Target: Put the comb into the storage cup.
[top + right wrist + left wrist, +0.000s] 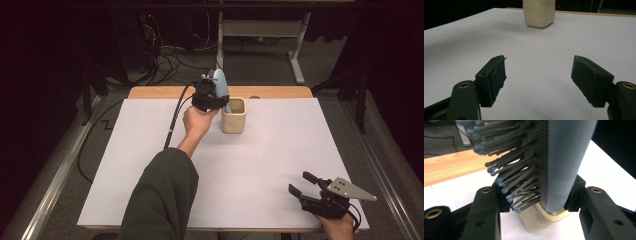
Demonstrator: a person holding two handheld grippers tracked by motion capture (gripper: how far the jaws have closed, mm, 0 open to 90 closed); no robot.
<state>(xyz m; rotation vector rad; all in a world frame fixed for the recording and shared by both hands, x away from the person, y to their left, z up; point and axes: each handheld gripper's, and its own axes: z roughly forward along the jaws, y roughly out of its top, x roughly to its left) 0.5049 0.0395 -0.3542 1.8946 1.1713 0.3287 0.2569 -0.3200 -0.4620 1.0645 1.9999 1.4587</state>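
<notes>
White table [150, 165], one cup [233, 116], one hairbrush [220, 86]

Most of the white table sheet [260, 165] is bare — plenty of room to move across the middle and the near left. The one thing standing on it is the cream cup [233, 116], toward the far edge. Its mouth is partly taken: a pale blue hairbrush [220, 86] pokes out of it, clamped in the left gripper [210, 95] (bristles facing away from the cup). The right gripper [300, 184], jaws wide apart, sits at the near right corner — well apart from the cup.
</notes>
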